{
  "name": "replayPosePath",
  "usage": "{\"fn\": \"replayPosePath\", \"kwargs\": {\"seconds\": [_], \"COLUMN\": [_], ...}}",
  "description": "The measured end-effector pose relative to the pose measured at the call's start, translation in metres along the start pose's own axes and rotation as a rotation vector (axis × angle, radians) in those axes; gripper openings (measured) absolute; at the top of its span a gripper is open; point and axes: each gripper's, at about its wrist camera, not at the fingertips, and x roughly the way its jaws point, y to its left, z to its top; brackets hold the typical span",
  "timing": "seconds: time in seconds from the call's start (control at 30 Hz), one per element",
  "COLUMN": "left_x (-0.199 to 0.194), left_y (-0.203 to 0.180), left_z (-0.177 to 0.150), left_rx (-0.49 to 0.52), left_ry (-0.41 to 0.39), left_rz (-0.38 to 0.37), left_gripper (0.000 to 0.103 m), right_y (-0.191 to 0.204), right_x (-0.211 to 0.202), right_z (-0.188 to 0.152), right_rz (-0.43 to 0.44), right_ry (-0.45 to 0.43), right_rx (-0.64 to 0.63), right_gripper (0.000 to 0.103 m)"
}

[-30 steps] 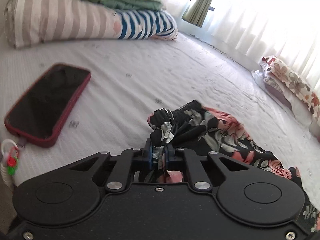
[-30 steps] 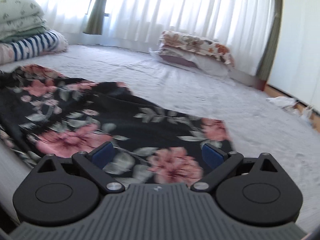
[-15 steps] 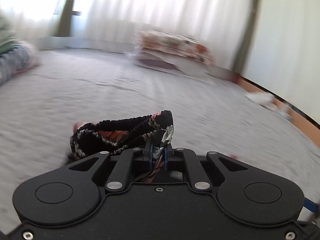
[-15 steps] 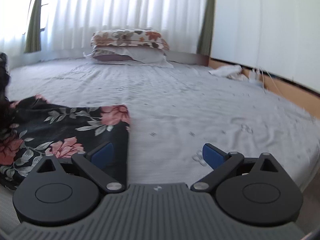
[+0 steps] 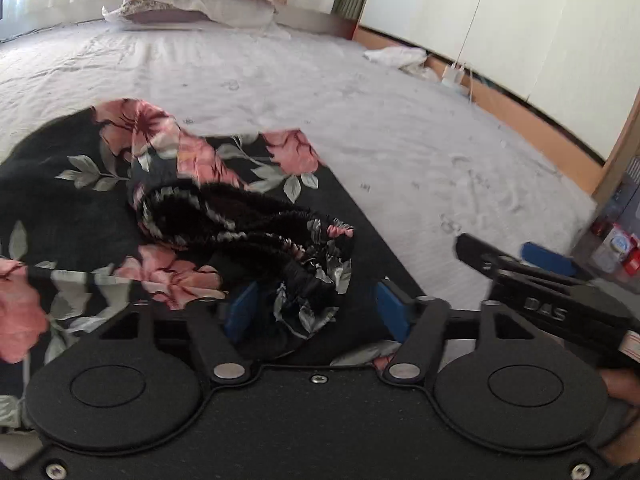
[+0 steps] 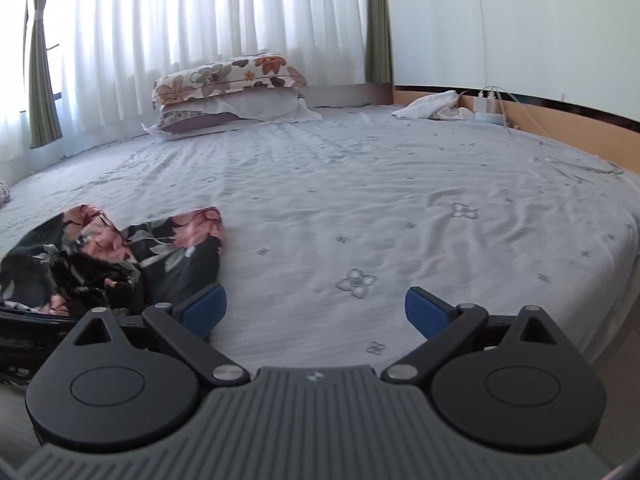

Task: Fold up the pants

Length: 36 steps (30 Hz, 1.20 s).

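The black pants with pink flowers (image 5: 80,200) lie folded over on the grey bedsheet (image 5: 360,120). Their gathered waistband (image 5: 256,232) rests on top of the fabric, just in front of my left gripper (image 5: 316,308), which is open with the waistband end lying loose between its blue pads. In the right wrist view the pants (image 6: 160,248) sit at the lower left. My right gripper (image 6: 316,312) is open and empty over bare sheet to the right of the pants. It also shows at the right edge of the left wrist view (image 5: 548,280).
Two stacked pillows (image 6: 228,96) lie at the far side by the white curtains (image 6: 200,20). A white cloth (image 6: 432,106) and a charger with cables (image 6: 490,108) sit by the wooden bed edge (image 6: 560,128) on the right. Small bottles (image 5: 616,248) stand off the bed.
My left gripper carried the waistband across over the pant legs and has opened, dropping it on the fabric. My right gripper moved right, off the pants, and stays open.
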Motion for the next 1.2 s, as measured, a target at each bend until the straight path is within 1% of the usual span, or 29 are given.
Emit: {"fn": "replayPosePath", "kwargs": {"seconds": [0.07,0.17,0.23,0.3,0.37,0.4,0.43,0.47,0.5,0.53,0.57,0.6,0.63,0.67,0.73,0.8,0.87,0.9,0.93,0.97,1.0,1.03,1.07,1.13,1.2], "left_x": [-0.023,-0.056,-0.078,-0.089,-0.095,-0.096,-0.097,-0.098,-0.099,-0.1,-0.1,-0.099,-0.099,-0.097,-0.1,-0.097,-0.094,-0.095,-0.096,-0.097,-0.098,-0.099,-0.102,-0.105,-0.108], "left_y": [0.012,0.037,0.054,0.067,0.082,0.09,0.098,0.105,0.11,0.115,0.119,0.121,0.122,0.124,0.124,0.119,0.115,0.115,0.115,0.114,0.114,0.114,0.114,0.114,0.112], "left_z": [0.0,-0.004,-0.007,-0.009,-0.013,-0.014,-0.017,-0.02,-0.023,-0.028,-0.031,-0.035,-0.038,-0.041,-0.047,-0.05,-0.052,-0.053,-0.053,-0.053,-0.053,-0.052,-0.051,-0.046,-0.04], "left_rx": [-0.004,-0.043,-0.08,-0.093,-0.114,-0.134,-0.154,-0.174,-0.188,-0.193,-0.191,-0.183,-0.175,-0.173,-0.162,-0.125,-0.102,-0.106,-0.114,-0.119,-0.123,-0.128,-0.134,-0.142,-0.134], "left_ry": [-0.028,-0.072,-0.111,-0.135,-0.143,-0.135,-0.121,-0.108,-0.101,-0.092,-0.081,-0.07,-0.057,-0.043,-0.049,-0.044,-0.041,-0.041,-0.04,-0.037,-0.035,-0.036,-0.041,-0.066,-0.105], "left_rz": [0.006,0.064,0.144,0.26,0.361,0.397,0.424,0.441,0.446,0.444,0.445,0.452,0.462,0.471,0.469,0.467,0.47,0.465,0.458,0.453,0.448,0.445,0.443,0.429,0.406], "left_gripper": [0.069,0.068,0.064,0.06,0.044,0.042,0.039,0.037,0.037,0.036,0.036,0.035,0.035,0.035,0.036,0.036,0.036,0.035,0.035,0.035,0.035,0.035,0.035,0.036,0.037], "right_y": [0.009,0.031,0.051,0.076,0.101,0.111,0.12,0.127,0.133,0.137,0.139,0.138,0.135,0.128,0.111,0.1,0.098,0.097,0.097,0.097,0.097,0.096,0.098,0.104,0.106], "right_x": [0.002,0.003,0.005,0.01,0.017,0.022,0.028,0.034,0.041,0.046,0.05,0.05,0.047,0.039,0.022,0.01,0.007,0.009,0.014,0.021,0.027,0.03,0.028,0.024,0.016], "right_z": [0.003,0.007,0.009,0.009,0.007,0.006,0.004,0.003,0.002,0.001,0.0,0.0,0.002,0.003,0.009,0.01,0.005,0.0,-0.004,-0.008,-0.011,-0.015,-0.016,-0.015,-0.013], "right_rz": [0.038,0.115,0.178,0.229,0.246,0.25,0.254,0.257,0.254,0.243,0.227,0.202,0.18,0.166,0.151,0.141,0.111,0.091,0.068,0.039,0.013,0.003,0.004,-0.008,-0.005], "right_ry": [-0.004,-0.018,-0.019,-0.007,0.012,0.023,0.044,0.067,0.093,0.12,0.139,0.147,0.132,0.094,0.03,0.012,0.025,0.042,0.072,0.106,0.134,0.141,0.13,0.11,0.079], "right_rx": [0.001,-0.036,-0.084,-0.148,-0.207,-0.226,-0.24,-0.247,-0.247,-0.245,-0.239,-0.221,-0.185,-0.134,-0.029,0.036,0.019,0.006,-0.011,-0.023,-0.031,-0.043,-0.057,-0.103,-0.152], "right_gripper": [0.102,0.102,0.102,0.102,0.102,0.101,0.098,0.09,0.084,0.069,0.04,0.029,0.021,0.019,0.019,0.019,0.02,0.021,0.025,0.045,0.046,0.049,0.059,0.07,0.075]}}
